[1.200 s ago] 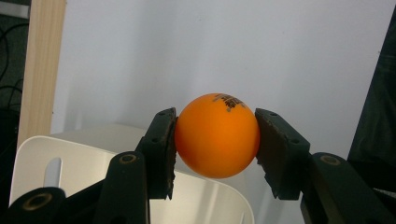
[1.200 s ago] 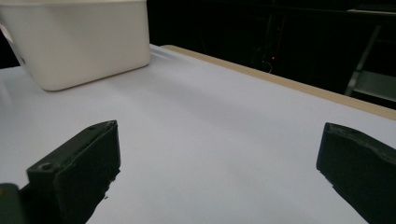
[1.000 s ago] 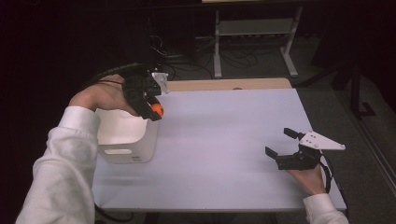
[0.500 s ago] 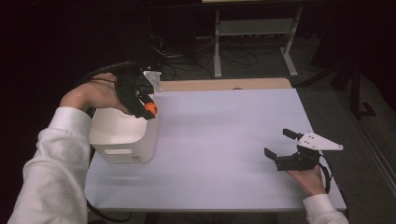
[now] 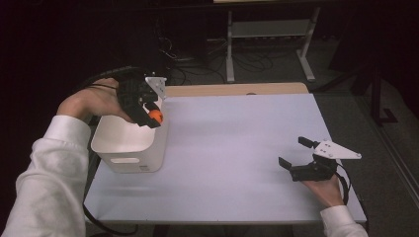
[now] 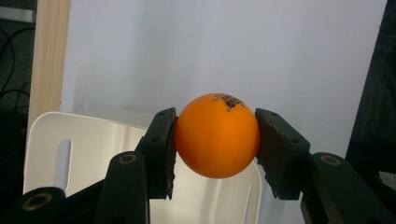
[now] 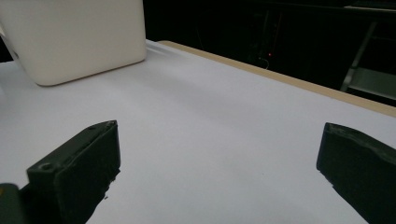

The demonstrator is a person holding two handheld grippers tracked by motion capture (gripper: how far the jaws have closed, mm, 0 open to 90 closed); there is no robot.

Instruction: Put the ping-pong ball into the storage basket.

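While my left gripper [image 5: 150, 114] clamps the small orange ball [image 6: 217, 135] between both black pads, I hold it over the open top of the white plastic bin [image 5: 129, 148] at the left edge of the white table [image 5: 237, 148]. Far to the right, my right gripper [image 5: 300, 159] rests low over bare tabletop, jaws spread wide with nothing between them.

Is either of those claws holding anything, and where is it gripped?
The left claw pinches a small orange ball by its two opposite sides. The right claw is open and holds nothing.
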